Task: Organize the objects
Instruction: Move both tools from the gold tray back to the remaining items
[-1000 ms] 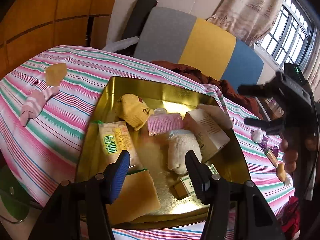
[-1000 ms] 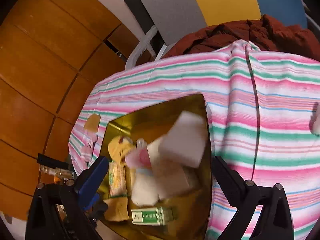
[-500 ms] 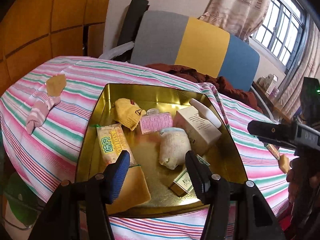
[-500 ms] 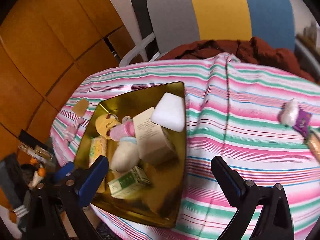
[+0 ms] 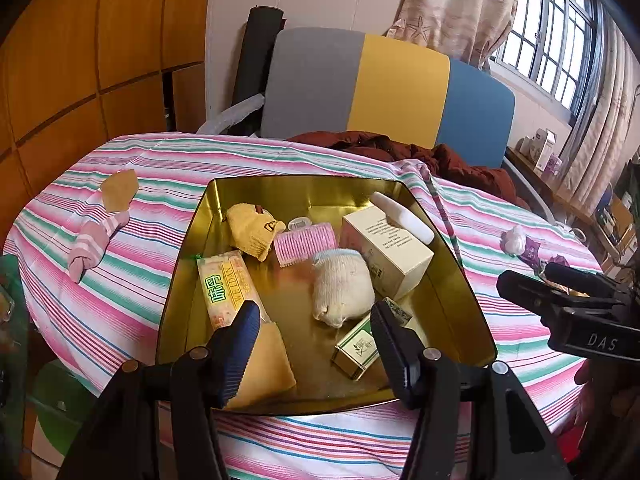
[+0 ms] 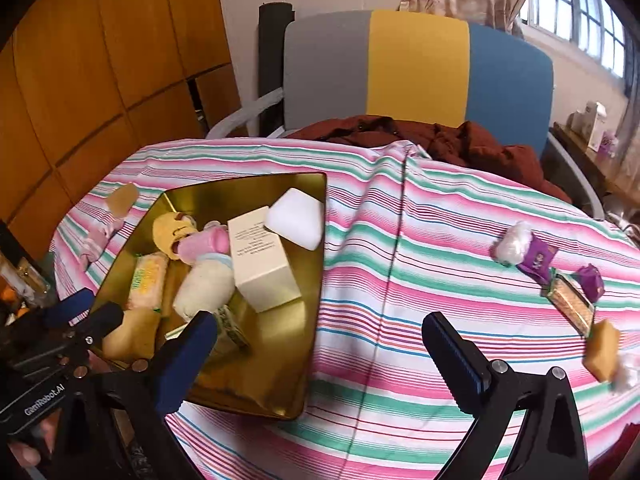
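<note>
Lying flat in gold tin [image 5: 304, 190], white box [image 5: 386, 250] long axis seemingly toward far-left corner, both claws wide, empty

left wrist: near, above tray [image 5: 476, 320] front | right wrist: further right | shared: tray [image 6: 316, 280]

I see a gold tray [image 5: 448, 280] on the worktop's pink, green and white striped cloth [image 5: 132, 288]; inside it a yellow sock [image 5: 252, 232], pink roller [image 5: 306, 242], cream sock [image 5: 340, 288], white box [image 5: 384, 244]; chair [image 5: 396, 92] grey, yellow, blue; purple wrappers [image 6: 538, 258]; my tools' pads blue [image 6: 184, 360]
</note>
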{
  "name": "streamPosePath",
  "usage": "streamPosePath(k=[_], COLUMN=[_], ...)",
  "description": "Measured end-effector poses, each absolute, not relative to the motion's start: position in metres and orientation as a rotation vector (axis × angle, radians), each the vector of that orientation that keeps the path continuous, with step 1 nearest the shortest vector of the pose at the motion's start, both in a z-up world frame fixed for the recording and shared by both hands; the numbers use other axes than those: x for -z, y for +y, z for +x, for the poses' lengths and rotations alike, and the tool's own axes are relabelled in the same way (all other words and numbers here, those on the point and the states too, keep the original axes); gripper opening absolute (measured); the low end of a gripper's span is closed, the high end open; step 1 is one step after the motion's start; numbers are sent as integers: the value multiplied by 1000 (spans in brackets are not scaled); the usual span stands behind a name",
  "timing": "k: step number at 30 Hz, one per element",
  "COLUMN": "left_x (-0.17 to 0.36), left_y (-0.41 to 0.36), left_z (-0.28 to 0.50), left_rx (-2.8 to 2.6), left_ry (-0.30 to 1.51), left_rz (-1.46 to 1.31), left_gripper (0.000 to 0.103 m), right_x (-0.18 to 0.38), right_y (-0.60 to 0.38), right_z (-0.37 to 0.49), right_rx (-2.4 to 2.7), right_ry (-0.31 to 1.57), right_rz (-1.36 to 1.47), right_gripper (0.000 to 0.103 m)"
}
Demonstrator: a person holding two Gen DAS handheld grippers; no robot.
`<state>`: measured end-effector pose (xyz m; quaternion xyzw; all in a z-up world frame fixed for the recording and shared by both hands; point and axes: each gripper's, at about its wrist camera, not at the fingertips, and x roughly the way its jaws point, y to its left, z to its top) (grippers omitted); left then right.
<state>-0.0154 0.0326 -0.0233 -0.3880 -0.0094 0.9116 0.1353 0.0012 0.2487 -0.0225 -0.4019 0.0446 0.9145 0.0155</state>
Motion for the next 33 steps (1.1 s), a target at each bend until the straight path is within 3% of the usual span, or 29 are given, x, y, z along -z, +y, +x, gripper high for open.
streamPosePath(k=[19, 33], left_x=[9, -9], left_y=[66, 123], left_z=[-17, -27], left_rx=[-2588, -2464], left_ry=[97, 178], left_rz=[-1051, -966], left_gripper=[58, 58], right_x=[51, 52], right_y=[308, 399], right_z=[18, 24], right_rx=[-2689, -2536], right_ry=[164, 374], right_rz=[-1300, -1362], right_gripper=[103, 103])
